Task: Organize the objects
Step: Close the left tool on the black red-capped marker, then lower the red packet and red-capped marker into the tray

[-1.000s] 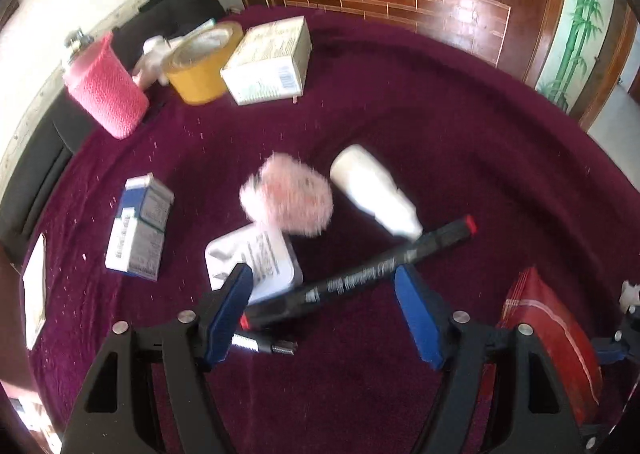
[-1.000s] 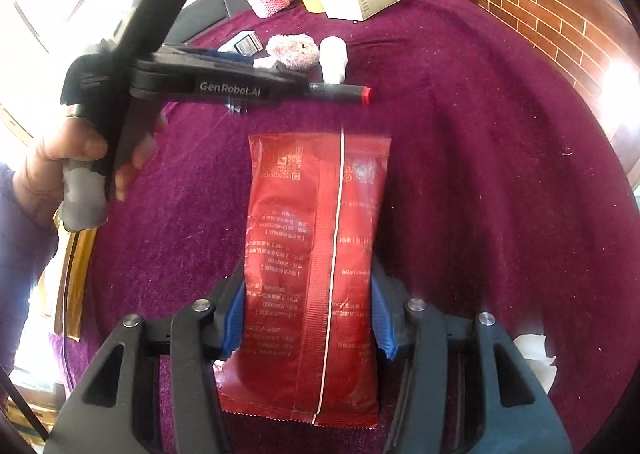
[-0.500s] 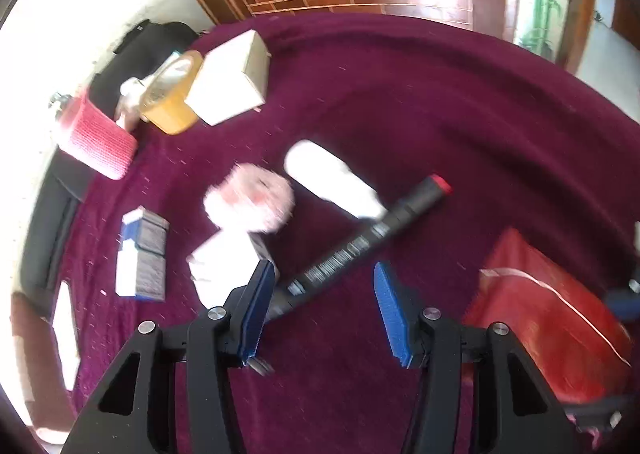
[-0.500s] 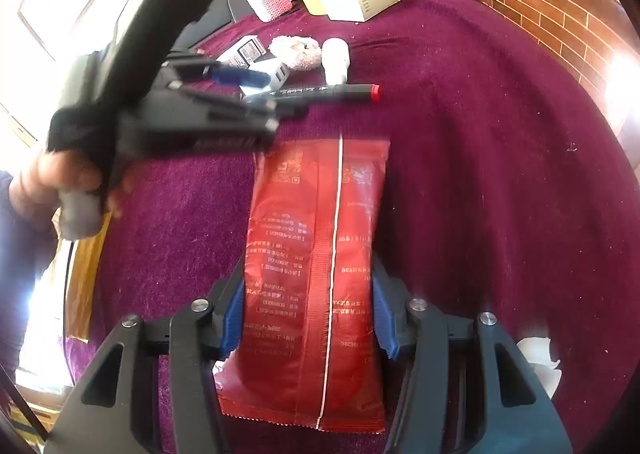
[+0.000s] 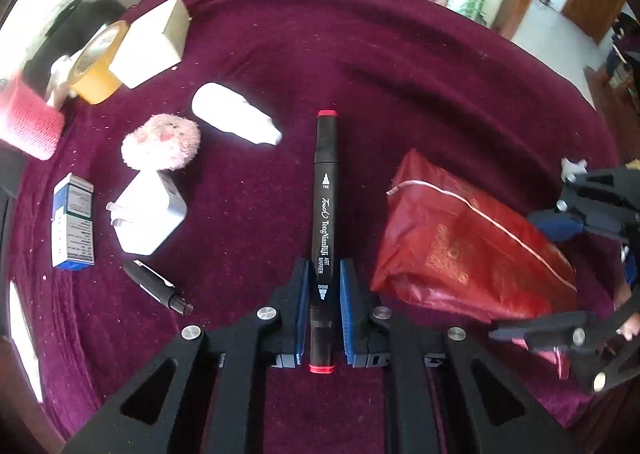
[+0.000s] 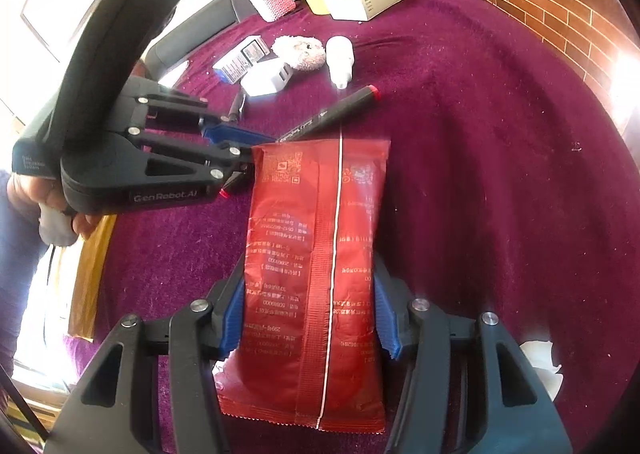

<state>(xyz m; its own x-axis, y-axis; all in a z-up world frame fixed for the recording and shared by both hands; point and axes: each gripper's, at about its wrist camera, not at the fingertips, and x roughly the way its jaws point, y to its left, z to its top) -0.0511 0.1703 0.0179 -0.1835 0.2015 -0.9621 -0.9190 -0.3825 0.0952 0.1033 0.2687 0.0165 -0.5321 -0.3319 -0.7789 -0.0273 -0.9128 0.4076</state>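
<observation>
Here the left gripper (image 5: 324, 310) points steeply down at the maroon tablecloth (image 5: 420, 66), its blue pads pressed against both sides of a black art marker (image 5: 325, 214) near the marker's rear red-capped end, so the jaws stand nearly together with the marker clamped between them. The marker runs straight away from the camera, its far red tip just beside the nozzle of a white bottle (image 5: 234, 114) lying on its side. In the right wrist view the same gripper reaches in from the left edge, held by a hand (image 6: 52, 198) whose fingers are mostly hidden behind the black handle; a dark sleeve is cut off at the frame's edge. The right gripper (image 6: 310, 318) is angled down less steeply, its jaws about half apart and pressing on the sides of a red foil packet (image 6: 316, 254), which lies lengthwise on the cloth with its white seam running up the middle; the packet's near end covers the space between the fingers. Left of the marker lie a white plug adapter (image 5: 150, 214), a fluffy pink ball (image 5: 162, 140), a blue-and-white carton (image 5: 72, 222) and a small dark pen-like object (image 5: 158, 286) too small to name. At the far edge stand a pink mesh-wrapped cylinder (image 5: 28, 122), a roll of tan tape (image 5: 96, 66) and a cream box (image 5: 152, 42); something white behind the tape is largely hidden. A white scrap shows at the packet's right, cut off by the right gripper's arm.
</observation>
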